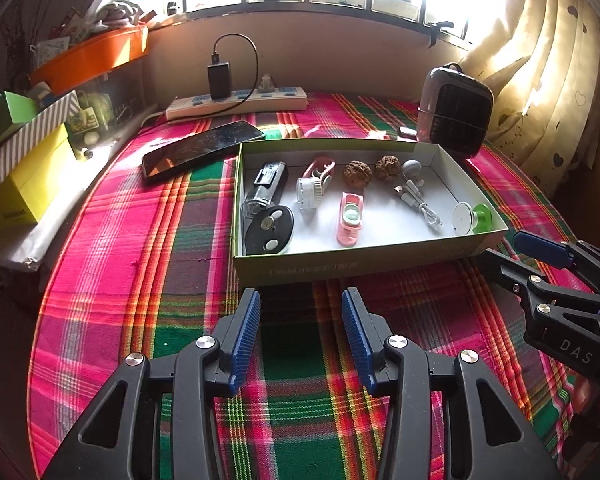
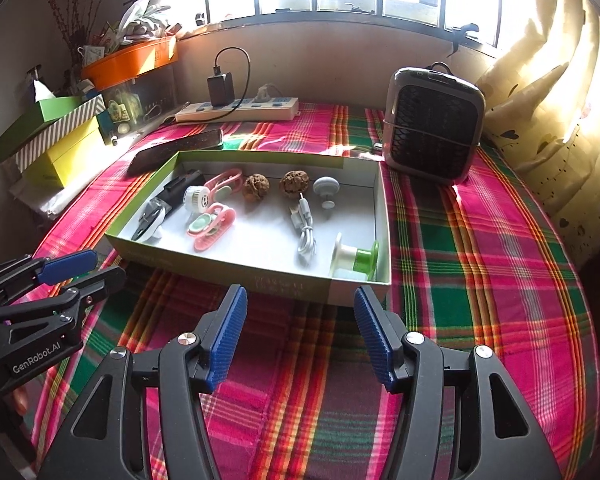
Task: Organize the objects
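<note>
My left gripper (image 1: 300, 336) hangs over the plaid cloth (image 1: 140, 280), jaws parted and empty; my right gripper (image 2: 300, 336) gapes wider, also empty; just beyond both, the shallow box (image 1: 352, 266) holds the small objects.

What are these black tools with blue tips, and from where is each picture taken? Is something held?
They are two hand-held grippers, each with a camera looking along its fingers. One picture comes from the left gripper, the other from the right gripper; each view also shows the other gripper at its edge. Both are open and hold nothing. On the plaid cloth stands a shallow box with small things: two walnuts, a white cable, pink clips. Behind it lie a phone, a power strip and a small heater.
</note>
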The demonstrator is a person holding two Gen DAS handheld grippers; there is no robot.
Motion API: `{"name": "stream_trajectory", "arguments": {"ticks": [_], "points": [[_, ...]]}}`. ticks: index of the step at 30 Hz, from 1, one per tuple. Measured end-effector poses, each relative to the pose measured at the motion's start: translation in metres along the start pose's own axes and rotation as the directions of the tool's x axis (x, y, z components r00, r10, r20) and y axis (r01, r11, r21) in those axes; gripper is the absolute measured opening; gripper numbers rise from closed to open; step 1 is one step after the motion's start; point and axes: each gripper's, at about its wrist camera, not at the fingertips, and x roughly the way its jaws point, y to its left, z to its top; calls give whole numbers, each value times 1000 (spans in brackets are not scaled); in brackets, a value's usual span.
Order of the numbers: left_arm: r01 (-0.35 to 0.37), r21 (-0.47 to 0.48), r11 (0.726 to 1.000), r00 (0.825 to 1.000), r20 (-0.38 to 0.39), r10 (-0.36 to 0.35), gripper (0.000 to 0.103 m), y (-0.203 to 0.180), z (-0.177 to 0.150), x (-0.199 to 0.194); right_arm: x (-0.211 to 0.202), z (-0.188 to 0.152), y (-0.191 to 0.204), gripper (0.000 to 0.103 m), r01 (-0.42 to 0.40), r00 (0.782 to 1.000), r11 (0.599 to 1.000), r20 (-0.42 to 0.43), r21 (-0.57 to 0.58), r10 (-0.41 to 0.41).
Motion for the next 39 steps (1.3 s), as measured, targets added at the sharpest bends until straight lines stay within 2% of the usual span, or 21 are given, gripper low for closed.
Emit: {"name": "stream_trajectory", "arguments": {"ticks": [8,22,30,39], "points": [[-14,15,1000,999,-53,15,41,-6,-24,6,3,-20,-4,62,13,999,1000,-40,17,-12],[-52,-6,999,997,-57,52,41,-3,-33,9,9,-39,-13,63,49,994,999,-96,13,-47],[-63,-8,998,997,-47,62,42,-5,-33,11,11,-39,-16,74,58,993,998,-109,28,-55],[-62,-13,998,997,-47,61,44,-6,-32,11,12,-40,-16,79,55,992,998,-116,25,-52]]}}
